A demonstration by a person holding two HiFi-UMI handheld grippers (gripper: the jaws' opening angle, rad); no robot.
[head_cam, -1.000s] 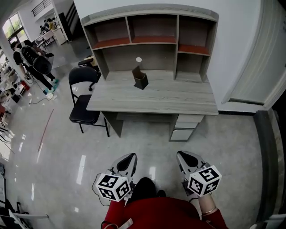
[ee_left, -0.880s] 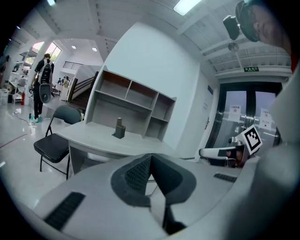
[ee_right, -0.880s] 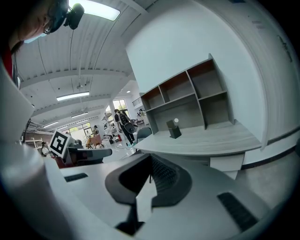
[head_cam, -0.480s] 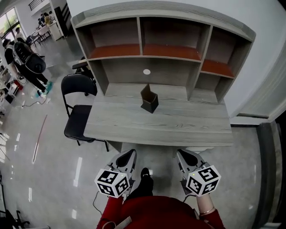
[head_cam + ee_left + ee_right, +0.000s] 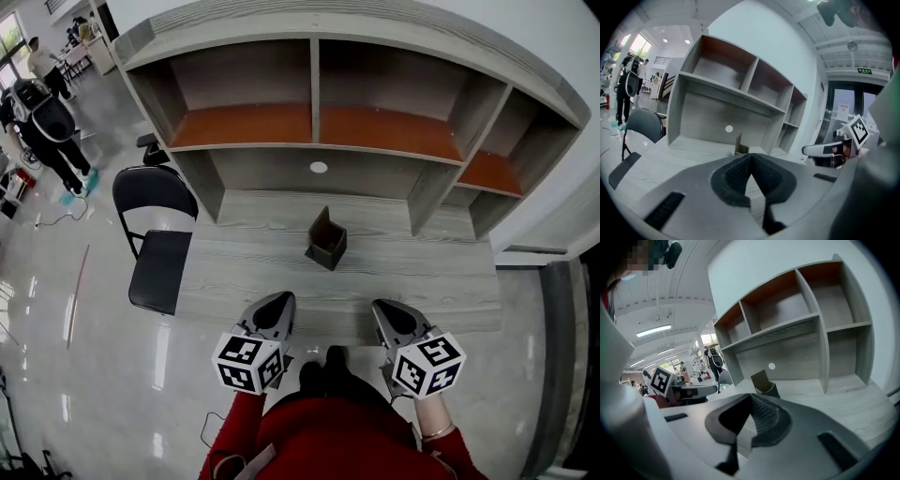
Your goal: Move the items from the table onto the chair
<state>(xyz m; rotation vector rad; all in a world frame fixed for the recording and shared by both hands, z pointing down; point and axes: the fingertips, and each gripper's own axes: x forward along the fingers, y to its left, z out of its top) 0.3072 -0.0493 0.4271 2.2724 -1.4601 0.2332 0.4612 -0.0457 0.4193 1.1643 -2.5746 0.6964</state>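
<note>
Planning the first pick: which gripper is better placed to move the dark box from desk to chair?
Left, probably. The dark box stands about midway ahead of the left gripper and right gripper, both shut and empty, but the chair sits at the desk's left end, the left gripper's side.

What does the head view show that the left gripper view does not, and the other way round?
Only the head view: the marker cube on the left gripper and the person's dark shoes.
Only the left gripper view: the ceiling, a doorway under a green sign, and the left gripper's jaws seen close, shut with nothing between them.
Both: the desk, the dark box on it, the black chair beside the desk, and the right gripper.
</note>
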